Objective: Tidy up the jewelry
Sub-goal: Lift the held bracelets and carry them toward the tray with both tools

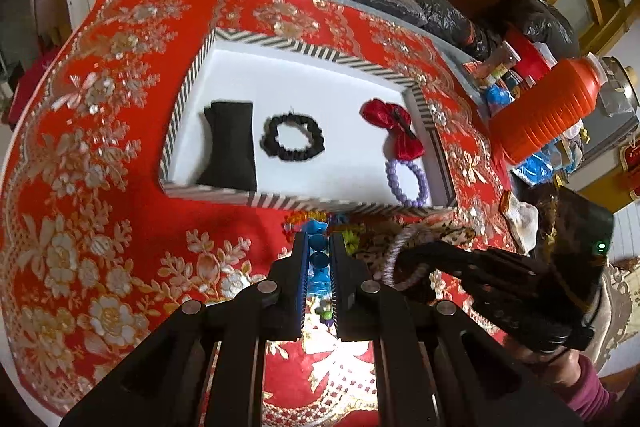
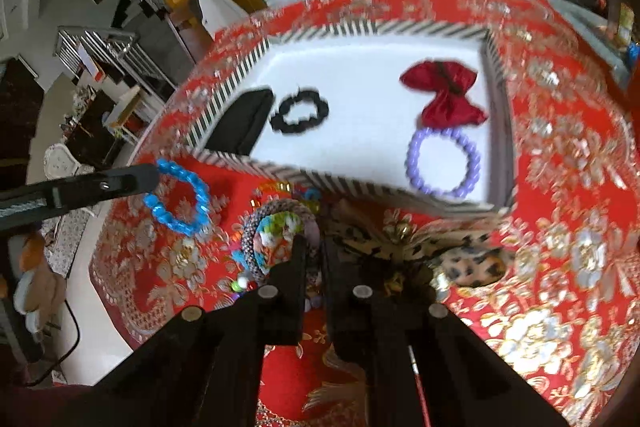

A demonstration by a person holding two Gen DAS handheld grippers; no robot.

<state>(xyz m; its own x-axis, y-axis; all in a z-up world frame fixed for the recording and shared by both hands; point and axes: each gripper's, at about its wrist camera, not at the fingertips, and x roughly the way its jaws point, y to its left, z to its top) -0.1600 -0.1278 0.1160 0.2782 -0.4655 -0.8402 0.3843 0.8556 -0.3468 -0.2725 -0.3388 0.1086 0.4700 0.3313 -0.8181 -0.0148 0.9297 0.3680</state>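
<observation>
Tongs in my left hand (image 2: 154, 175) point steeply down over the counter (image 1: 120, 227), which is draped in a red cloth with gold and white flowers. Their jaws stand narrow, pinched on a blue bead bracelet (image 2: 180, 201). From the right wrist view I see the bracelet dangling as a loop off the tips, clear of the cloth, just left of the near left corner of the tray.

Moving right, the striped tray (image 1: 192, 83) sits across the middle of the counter with a white floor. Inside it, from left to right, lie a black cushion (image 1: 230, 143) against the left wall, a black scrunchie (image 1: 291, 137) beside it, then a red bow (image 1: 394, 127) and a purple bead bracelet (image 1: 408, 183) touching each other near the right wall.

In front of the tray's near wall a heap of loose pieces (image 2: 280, 239) lies on the cloth: a grey braided bangle, colourful beads and a leopard-print hair piece (image 2: 468, 265) stretching off to the right.

My right tongs (image 2: 314, 247) also tilt steeply down, tips in that heap. The jaws are drawn close together around the braided bangle, though I cannot tell for certain that the pads grip it. In the left wrist view a sleeve (image 1: 588, 387) shows behind them.

Far right, an orange flask (image 1: 548, 111) lies tilted among clutter at the counter's edge.
</observation>
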